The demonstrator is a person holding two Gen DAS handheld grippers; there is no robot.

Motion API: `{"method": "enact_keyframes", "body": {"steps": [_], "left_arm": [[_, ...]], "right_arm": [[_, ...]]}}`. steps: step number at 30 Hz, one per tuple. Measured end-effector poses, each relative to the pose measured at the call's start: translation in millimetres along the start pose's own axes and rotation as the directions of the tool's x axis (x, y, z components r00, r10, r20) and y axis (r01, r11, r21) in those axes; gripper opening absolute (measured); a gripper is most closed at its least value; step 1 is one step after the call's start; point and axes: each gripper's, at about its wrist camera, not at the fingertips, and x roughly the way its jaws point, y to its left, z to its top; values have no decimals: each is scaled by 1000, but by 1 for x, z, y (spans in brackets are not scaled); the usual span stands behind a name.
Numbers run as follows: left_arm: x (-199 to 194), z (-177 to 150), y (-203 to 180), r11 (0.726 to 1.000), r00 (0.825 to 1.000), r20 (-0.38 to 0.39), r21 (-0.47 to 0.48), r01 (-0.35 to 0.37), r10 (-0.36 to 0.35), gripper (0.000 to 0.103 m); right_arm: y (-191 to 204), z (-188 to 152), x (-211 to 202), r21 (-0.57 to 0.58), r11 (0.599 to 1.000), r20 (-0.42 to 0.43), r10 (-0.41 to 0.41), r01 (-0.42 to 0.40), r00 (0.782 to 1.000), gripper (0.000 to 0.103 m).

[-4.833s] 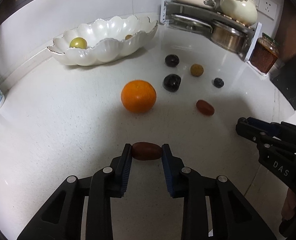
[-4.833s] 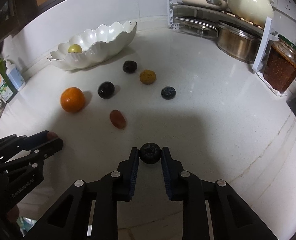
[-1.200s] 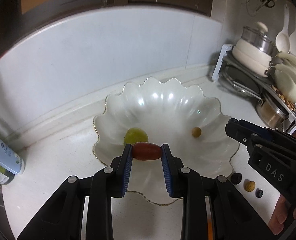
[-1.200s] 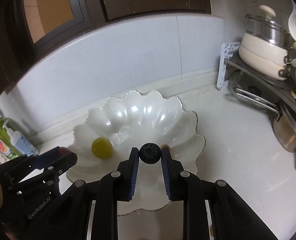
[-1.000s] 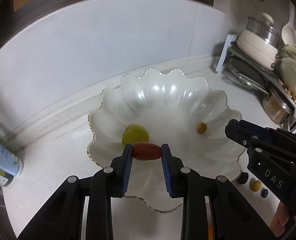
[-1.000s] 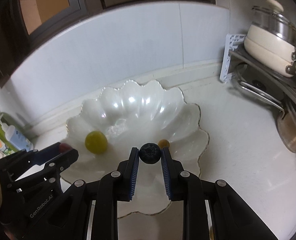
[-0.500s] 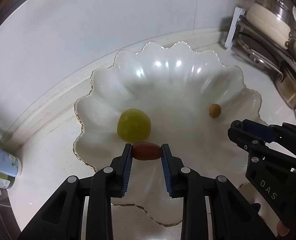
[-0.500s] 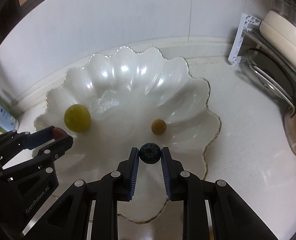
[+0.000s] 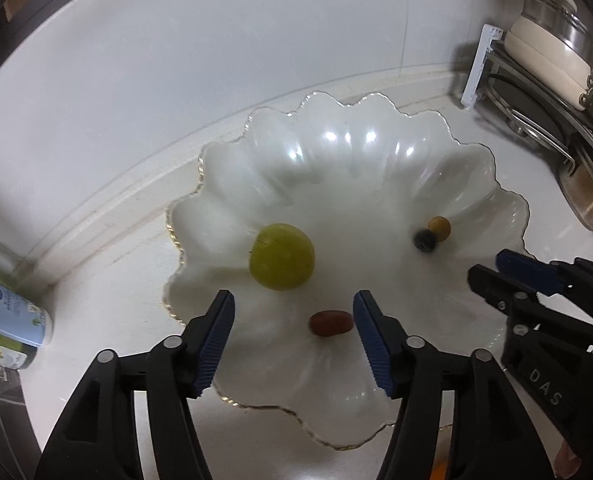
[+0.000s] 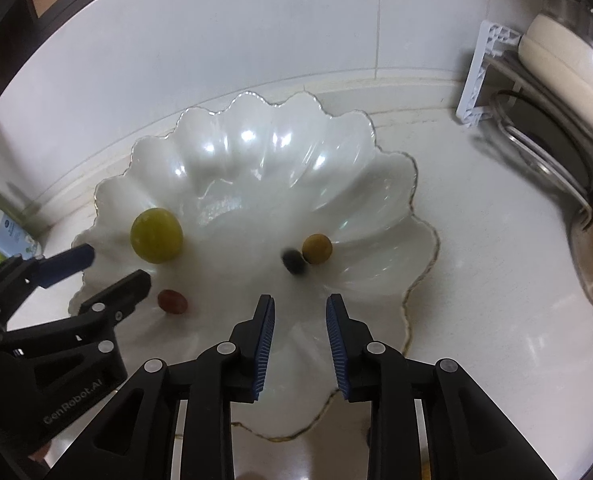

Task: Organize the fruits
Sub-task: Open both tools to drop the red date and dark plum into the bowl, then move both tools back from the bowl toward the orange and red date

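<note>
A white scalloped bowl (image 9: 376,152) (image 10: 256,152) stands by the back wall. In it lie a green fruit (image 9: 281,256) (image 10: 157,235), a small red oblong fruit (image 9: 331,323) (image 10: 172,301), a dark blueberry (image 9: 424,239) (image 10: 294,261) and a small orange-brown fruit (image 9: 439,228) (image 10: 317,248) touching it. My left gripper (image 9: 292,312) is open and empty above the red fruit; it also shows in the right wrist view (image 10: 112,270). My right gripper (image 10: 299,312) is open and empty over the bowl's near side; it also shows in the left wrist view (image 9: 492,268).
A white dish rack (image 9: 480,68) with cream pots (image 9: 544,52) and a steel pot (image 9: 584,192) stands at the right. Bottles (image 9: 12,316) stand at the left by the wall. The white worktop (image 10: 496,264) runs to the right of the bowl.
Both grippers have opened. The red fruit has dropped from the left gripper into the bowl, and the blueberry has dropped from the right gripper and lies beside the orange-brown fruit.
</note>
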Motion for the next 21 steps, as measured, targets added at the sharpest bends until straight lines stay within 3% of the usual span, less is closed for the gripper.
{"method": "enact_keyframes", "body": {"steps": [10, 16, 21], "left_arm": [[-44, -6, 5, 1000, 995, 97, -10, 29, -28, 63], [-82, -15, 6, 1000, 982, 189, -8, 15, -13, 63], [-101, -25, 5, 1000, 975, 220, -11, 19, -16, 63]], "right_arm": [[-1, -4, -42, 8, 1000, 92, 3, -4, 996, 28], [-4, -10, -73, 23, 1000, 152, 6, -10, 988, 28], [-7, -22, -97, 26, 1000, 202, -5, -1, 979, 28]]}}
